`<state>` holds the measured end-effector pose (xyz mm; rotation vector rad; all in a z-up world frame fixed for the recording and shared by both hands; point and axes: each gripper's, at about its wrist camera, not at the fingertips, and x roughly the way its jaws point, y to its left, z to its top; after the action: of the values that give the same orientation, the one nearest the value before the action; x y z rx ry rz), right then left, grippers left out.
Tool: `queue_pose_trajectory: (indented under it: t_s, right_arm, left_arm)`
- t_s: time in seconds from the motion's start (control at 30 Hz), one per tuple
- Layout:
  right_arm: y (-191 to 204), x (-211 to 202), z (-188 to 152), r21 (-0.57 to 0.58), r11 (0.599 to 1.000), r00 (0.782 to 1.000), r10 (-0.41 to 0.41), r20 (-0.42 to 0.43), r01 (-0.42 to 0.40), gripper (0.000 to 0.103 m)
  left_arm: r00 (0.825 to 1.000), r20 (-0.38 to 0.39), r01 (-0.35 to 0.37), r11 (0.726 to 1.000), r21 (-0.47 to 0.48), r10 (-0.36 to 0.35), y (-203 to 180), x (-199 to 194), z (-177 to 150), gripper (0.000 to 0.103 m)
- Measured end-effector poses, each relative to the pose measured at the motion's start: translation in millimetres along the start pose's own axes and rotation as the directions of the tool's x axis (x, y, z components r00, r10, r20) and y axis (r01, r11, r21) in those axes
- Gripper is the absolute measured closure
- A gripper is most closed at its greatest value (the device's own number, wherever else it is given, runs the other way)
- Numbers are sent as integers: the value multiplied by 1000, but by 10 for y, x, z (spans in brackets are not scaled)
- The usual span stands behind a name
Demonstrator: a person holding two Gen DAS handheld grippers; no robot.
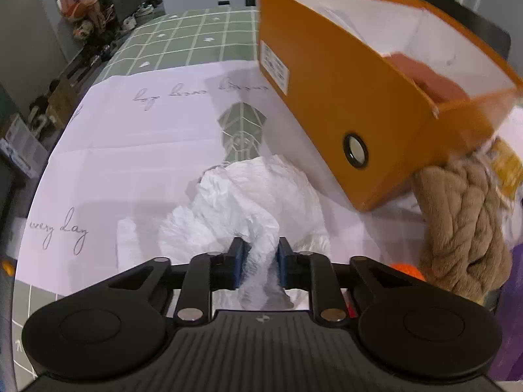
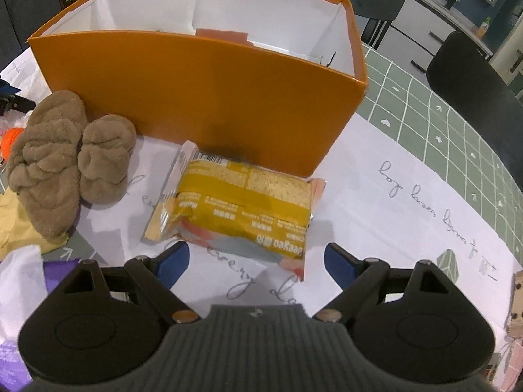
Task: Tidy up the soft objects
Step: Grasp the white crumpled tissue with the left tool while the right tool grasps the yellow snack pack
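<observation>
My left gripper (image 1: 260,266) is shut on a crumpled white plastic bag (image 1: 258,196) that lies on the white cloth just left of the orange box (image 1: 346,98). The box holds a reddish-brown soft item (image 1: 431,80) and white paper. My right gripper (image 2: 255,259) is open and empty, its blue pads on either side of the near end of a yellow snack pack (image 2: 238,202) lying in front of the orange box (image 2: 202,98). A brown plush braided piece (image 2: 62,160) lies to the pack's left; it also shows in the left wrist view (image 1: 464,222).
An orange ball (image 2: 11,140) sits by the plush. Purple packaging (image 2: 55,277) and a yellow cloth (image 2: 16,225) lie at the near left. The white lettered sheet (image 1: 147,147) covers a green grid tablecloth (image 2: 457,124). Dark chairs (image 2: 470,78) stand behind the table.
</observation>
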<state>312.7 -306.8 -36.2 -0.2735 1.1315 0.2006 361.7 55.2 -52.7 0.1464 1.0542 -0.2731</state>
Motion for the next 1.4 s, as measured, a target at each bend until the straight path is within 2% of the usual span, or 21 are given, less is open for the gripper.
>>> queue_pose_trajectory:
  t_s: [0.17, 0.33, 0.37, 0.47, 0.53, 0.7, 0.8, 0.97, 1.13, 1.23, 1.33, 1.4]
  right_arm:
    - [-55, 19, 21, 23, 999, 999, 34, 19, -34, 15]
    - [-78, 33, 37, 51, 996, 997, 76, 24, -78, 15]
    - [-71, 39, 37, 49, 996, 997, 79, 25, -80, 14]
    - [-47, 73, 53, 51, 995, 996, 80, 25, -82, 4]
    - [-35, 93, 64, 59, 994, 996, 85, 36, -87, 4]
    - [-16, 201, 128, 91, 993, 997, 77, 21, -78, 3]
    - [-48, 258, 173, 146, 986, 997, 77, 16, -79, 3]
    - [-123, 389, 233, 242, 967, 996, 87, 0, -84, 2]
    - [-139, 445, 233, 261, 961, 995, 96, -7, -90, 2]
    - [-162, 486, 213, 262, 960, 994, 107, -15, -99, 4]
    - [-174, 467, 176, 238, 965, 993, 118, -9, -112, 14]
    - [-205, 423, 149, 242, 962, 991, 133, -7, -128, 17]
  left_arm:
    - [995, 65, 77, 992, -97, -71, 289, -264, 25, 83]
    - [992, 107, 85, 988, -130, -72, 552, -553, -110, 83]
    - [992, 108, 83, 989, -126, -70, 582, -605, -169, 83]
    - [993, 113, 55, 995, -83, -46, 613, -732, -368, 83]
    - [991, 128, 52, 996, -72, -42, 638, -834, -529, 83]
    - [984, 160, 98, 989, -109, -80, 703, -985, -830, 83]
    - [981, 166, 116, 988, -105, -97, 663, -1051, -1006, 83]
    - [984, 144, 120, 990, -70, -110, 576, -1037, -1148, 83]
    - [986, 130, 116, 992, -55, -108, 553, -983, -1172, 83]
    - [987, 124, 112, 993, -45, -106, 525, -946, -1200, 83]
    - [987, 117, 113, 993, -41, -108, 517, -924, -1228, 83]
    - [988, 113, 114, 993, -39, -109, 515, -916, -1244, 83]
